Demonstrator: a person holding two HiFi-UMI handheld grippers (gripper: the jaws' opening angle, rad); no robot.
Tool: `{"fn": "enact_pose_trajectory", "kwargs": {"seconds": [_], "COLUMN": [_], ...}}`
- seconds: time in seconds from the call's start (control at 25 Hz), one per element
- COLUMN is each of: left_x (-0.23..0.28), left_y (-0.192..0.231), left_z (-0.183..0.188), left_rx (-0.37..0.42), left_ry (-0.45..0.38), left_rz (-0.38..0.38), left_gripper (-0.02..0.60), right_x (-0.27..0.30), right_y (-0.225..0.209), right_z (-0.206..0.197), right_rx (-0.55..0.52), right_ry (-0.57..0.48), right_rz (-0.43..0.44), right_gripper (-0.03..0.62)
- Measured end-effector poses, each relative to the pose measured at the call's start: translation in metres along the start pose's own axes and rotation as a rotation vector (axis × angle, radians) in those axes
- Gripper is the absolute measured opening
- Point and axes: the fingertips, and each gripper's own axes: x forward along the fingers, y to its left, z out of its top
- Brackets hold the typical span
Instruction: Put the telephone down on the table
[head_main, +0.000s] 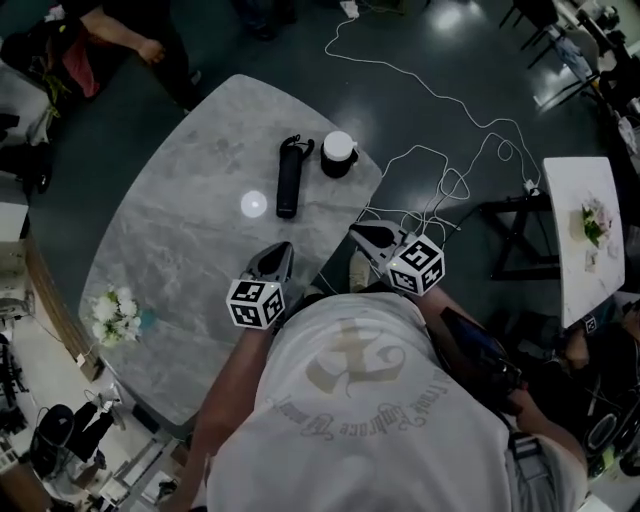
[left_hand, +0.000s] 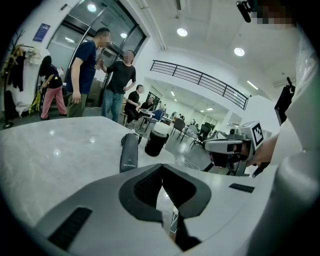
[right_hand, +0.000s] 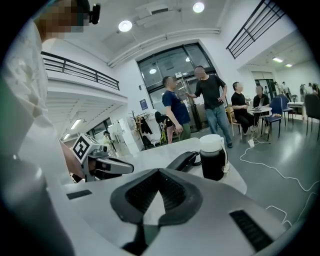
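Nearest, over the near edge of the grey marbled oval surface: grey left tongs with a marker cube, shut tip to tip, nothing between the pads. Just to the right, at the surface's right edge: matching right tongs, likewise closed and gripping nothing. Probably neither touching the surface, though hard to judge from above.

Further out, well apart from both tongs: black telephone handset, lying flat on the surface, free of any grip. Just beside its far end, to the right: dark cylindrical container with a white lid, upright near the surface's edge. Off at the left rim: small bunch of white flowers.

Beyond, on the dark floor: loose white cables. Farther still: several people standing by glass doors.
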Motion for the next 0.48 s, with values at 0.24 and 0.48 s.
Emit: {"fn": "enact_pose_trajectory", "kwargs": {"seconds": [0.24,0.48], "left_x": [0.004,0.010], "left_y": [-0.002,-0.009], "left_z": [0.001,0.000], "left_rx": [0.007,0.011], "left_ry": [0.004,0.015], "left_rz": [0.013,0.025], "left_gripper": [0.012,0.012], "right_x": [-0.001,-0.007], "right_y": [-0.006,-0.013], "right_z": [0.002,-0.002], "right_rx": [-0.003,0.005], "right_ry": [-0.006,-0.006], "right_rz": [0.005,0.011], "right_gripper": [0.015,0.015]}}
